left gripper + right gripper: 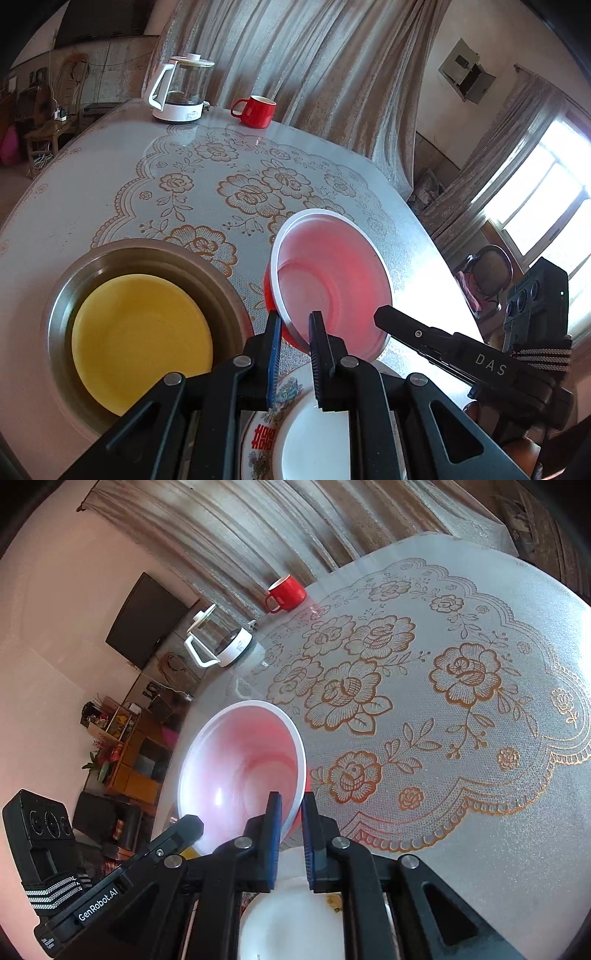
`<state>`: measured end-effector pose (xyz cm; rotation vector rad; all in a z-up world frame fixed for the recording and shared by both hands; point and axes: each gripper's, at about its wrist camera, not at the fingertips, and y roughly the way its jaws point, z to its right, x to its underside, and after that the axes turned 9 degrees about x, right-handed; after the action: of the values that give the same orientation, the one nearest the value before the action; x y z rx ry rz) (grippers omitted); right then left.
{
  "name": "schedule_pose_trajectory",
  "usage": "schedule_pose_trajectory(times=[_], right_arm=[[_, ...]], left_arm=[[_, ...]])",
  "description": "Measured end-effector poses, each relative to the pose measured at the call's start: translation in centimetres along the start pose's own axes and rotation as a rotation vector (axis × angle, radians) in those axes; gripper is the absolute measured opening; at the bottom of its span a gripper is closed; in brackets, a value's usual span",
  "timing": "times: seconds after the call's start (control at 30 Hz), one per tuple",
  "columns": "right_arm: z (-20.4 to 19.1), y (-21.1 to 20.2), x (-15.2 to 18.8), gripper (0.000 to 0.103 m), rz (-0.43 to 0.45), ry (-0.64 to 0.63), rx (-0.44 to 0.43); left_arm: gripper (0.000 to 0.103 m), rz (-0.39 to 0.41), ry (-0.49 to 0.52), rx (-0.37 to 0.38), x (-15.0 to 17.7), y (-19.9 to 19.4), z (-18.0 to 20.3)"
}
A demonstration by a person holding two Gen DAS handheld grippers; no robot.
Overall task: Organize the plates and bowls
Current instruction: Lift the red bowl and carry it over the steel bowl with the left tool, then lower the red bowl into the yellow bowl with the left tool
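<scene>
In the left wrist view, the left gripper (pixel 295 325) has its fingers clamped on the near rim of a red bowl (pixel 332 273) with a white rim, which sits tilted at centre right of the frame, its wall pinched between the two pads. The right gripper (pixel 384 317) reaches in from the lower right of the same frame and meets the bowl's rim on the opposite side. In the right wrist view, the right gripper (pixel 291 805) has its fingers closed on the rim of the red bowl (pixel 240 768), which shows at lower centre left of that frame, opening turned towards the camera, while the left gripper (pixel 192 825) enters from the lower left and touches the bowl's far edge. At the lower left of the left wrist view, a yellow plate (pixel 140 339) lies inside a metal basin (pixel 147 254) on the tabletop (pixel 74 192), which is covered by a cloth with gold flowers. Below the bowl, at the bottom centre of that frame, lies a white plate (pixel 314 443) with a flowered border and red characters, partly hidden by the fingers. At the upper part of the frame a glass kettle (pixel 181 88) with a white handle and a red mug (pixel 256 109) stand near the far edge of the tabletop, just beside each other, before a curtain (pixel 314 74).
</scene>
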<state>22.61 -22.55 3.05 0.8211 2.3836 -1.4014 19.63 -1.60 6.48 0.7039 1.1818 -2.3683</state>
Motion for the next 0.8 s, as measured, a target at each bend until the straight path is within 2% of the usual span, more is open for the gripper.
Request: schedule_pose_trajectory(times=[0.27,0.43,0.6,0.8], right_arm=[[-4.5,-0.3,1.3,0.010,-0.010,-0.088,-0.060],[-7.7,0.0,2.2,0.010,-0.016,-0.157,-0.091],[-9.8,1.6,3.2,0.010,-0.060,-0.190,-0.111],[-10.9,3.9,4.5,0.010,-0.115,-0.217,-0.088]], left_arm=[[0.015,0.061,-0.086,0.016,0.4,-4.5,-3.3],[0.015,0.101,-0.130,-0.003,1.1,-6.7,-5.6],[0.015,0.107,-0.187,-0.025,2.0,-7.5,-8.1],[0.015,0.085,-0.232,-0.054,3.3,-7.1,-10.2]])
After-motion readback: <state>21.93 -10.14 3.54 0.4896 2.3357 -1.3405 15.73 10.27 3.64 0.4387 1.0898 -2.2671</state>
